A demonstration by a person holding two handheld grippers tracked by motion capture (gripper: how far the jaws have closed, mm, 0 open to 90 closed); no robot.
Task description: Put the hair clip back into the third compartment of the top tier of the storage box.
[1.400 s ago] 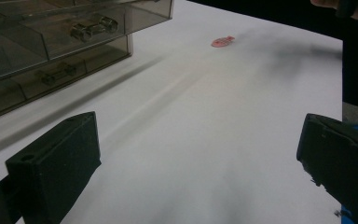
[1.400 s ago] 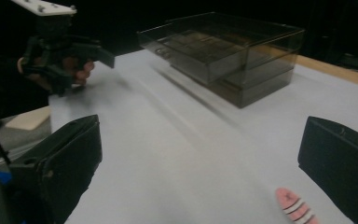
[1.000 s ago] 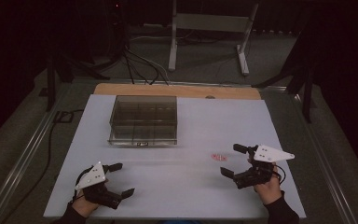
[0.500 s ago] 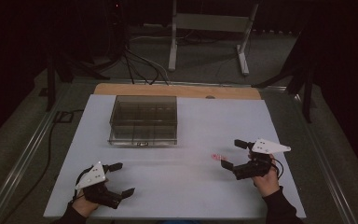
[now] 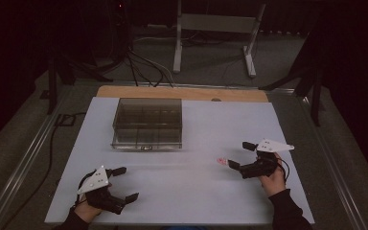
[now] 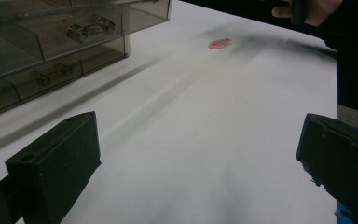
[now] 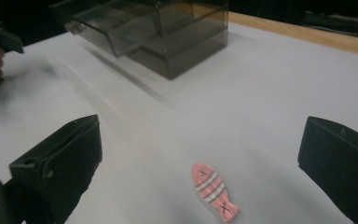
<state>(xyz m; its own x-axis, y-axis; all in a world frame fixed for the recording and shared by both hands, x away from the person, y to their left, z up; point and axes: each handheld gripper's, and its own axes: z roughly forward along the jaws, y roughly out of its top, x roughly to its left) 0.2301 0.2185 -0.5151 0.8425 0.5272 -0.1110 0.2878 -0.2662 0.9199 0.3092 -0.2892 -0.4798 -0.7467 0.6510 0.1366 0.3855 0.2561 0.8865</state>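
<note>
Near the front edge of the white table [image 5: 196,191], high view: clear compartment box [image 5: 147,123] toward the far side; left gripper [image 5: 123,183] nearer than the box, right gripper [image 5: 241,155] off to its right, both spread wide and empty. Left gripper view: pink fish-shaped piece [image 6: 219,43] lies beyond the box's corner. Right gripper view: the fish lies flat between the parted jaws, untouched, box beyond.
</note>
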